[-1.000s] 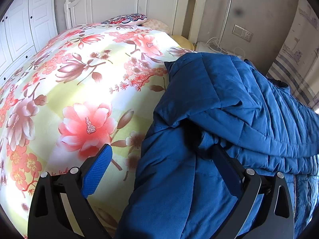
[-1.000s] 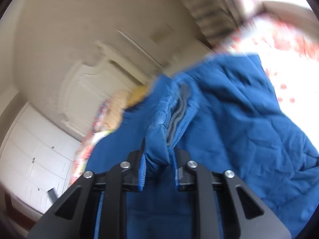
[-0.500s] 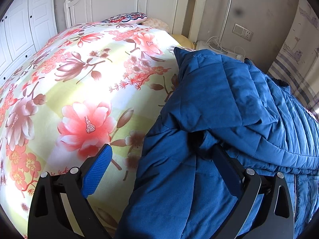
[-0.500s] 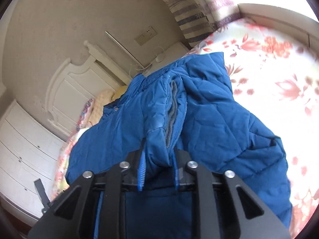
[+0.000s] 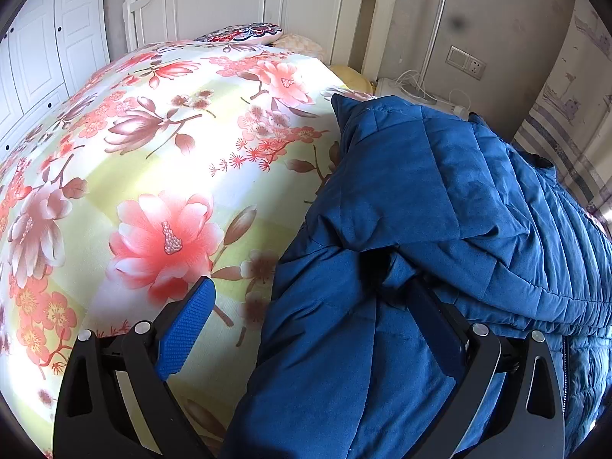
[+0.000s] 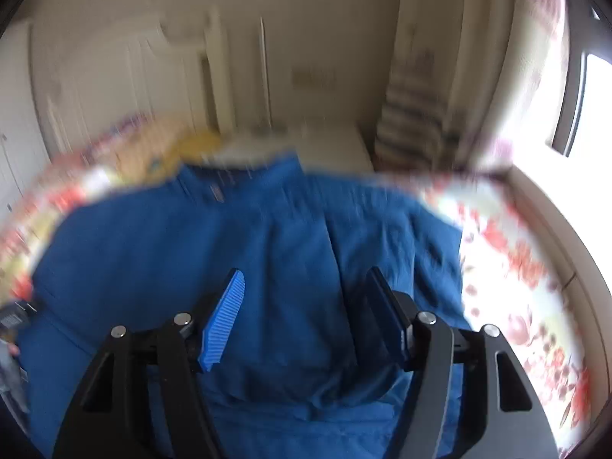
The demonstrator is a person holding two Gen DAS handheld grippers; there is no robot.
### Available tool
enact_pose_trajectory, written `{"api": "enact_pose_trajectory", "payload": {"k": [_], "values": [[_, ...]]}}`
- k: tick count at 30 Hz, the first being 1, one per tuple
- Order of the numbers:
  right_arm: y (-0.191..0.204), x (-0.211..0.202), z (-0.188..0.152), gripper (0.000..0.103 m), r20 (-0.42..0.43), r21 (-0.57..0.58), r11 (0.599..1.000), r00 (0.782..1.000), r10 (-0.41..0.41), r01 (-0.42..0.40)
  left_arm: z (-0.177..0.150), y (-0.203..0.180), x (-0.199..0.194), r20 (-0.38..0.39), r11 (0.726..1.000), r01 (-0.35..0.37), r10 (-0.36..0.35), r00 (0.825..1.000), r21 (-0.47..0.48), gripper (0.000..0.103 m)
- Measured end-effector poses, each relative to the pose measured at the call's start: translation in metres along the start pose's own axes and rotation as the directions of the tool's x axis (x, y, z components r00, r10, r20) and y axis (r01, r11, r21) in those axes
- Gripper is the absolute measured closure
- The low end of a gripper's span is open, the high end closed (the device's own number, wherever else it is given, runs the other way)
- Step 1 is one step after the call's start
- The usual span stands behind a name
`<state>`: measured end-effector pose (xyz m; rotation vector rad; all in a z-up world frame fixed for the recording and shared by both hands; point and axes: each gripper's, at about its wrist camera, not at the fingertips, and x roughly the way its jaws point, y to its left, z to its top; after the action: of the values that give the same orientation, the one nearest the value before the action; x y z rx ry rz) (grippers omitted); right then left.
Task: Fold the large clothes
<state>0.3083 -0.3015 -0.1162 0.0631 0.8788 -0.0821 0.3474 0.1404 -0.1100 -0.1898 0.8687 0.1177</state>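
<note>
**Right jaws parted over the jacket; left jaws wide at its edge**

Bed [image 5: 114, 176]: floral bedspread in pink, red and pale yellow, white headboard [image 5: 267, 4] at the far end, a patterned pillow [image 5: 244, 33] against it.

Blue quilted jacket [image 5: 440, 222]: lies on the bed's right-hand part in the left wrist view, one padded layer turned over onto the rest, zipper edge showing at lower right. In the right wrist view the jacket [image 6: 237, 252] spreads across the middle of the frame with bedspread on either side; that frame is motion-blurred, so details of seams and collar are uncertain.

Left gripper [image 5: 306, 306]: jaws stand wide apart. The blue-padded finger [image 5: 187, 325] sits over bare bedspread, clear of the cloth. The other finger is against or partly under the turned-over fold; contact cannot be confirmed. Nothing is pinched.

Right gripper [image 6: 306, 306]: jaws have just been opening and now stand moderately apart. Jacket fabric lies between and beneath them, but neither the ribbed blue pad [image 6: 223, 325] nor the opposite one presses on it; no grip.
</note>
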Motion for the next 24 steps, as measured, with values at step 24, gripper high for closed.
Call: {"api": "enact_pose_trajectory", "payload": {"k": [24], "values": [[-0.004, 0.009, -0.001, 0.033, -0.002, 0.014, 0.999, 0.999, 0.032, -0.032, 0.03, -0.132, 0.031, 0.064, 0.947, 0.029, -0.052, 0.997, 0.319, 0.004]]}}
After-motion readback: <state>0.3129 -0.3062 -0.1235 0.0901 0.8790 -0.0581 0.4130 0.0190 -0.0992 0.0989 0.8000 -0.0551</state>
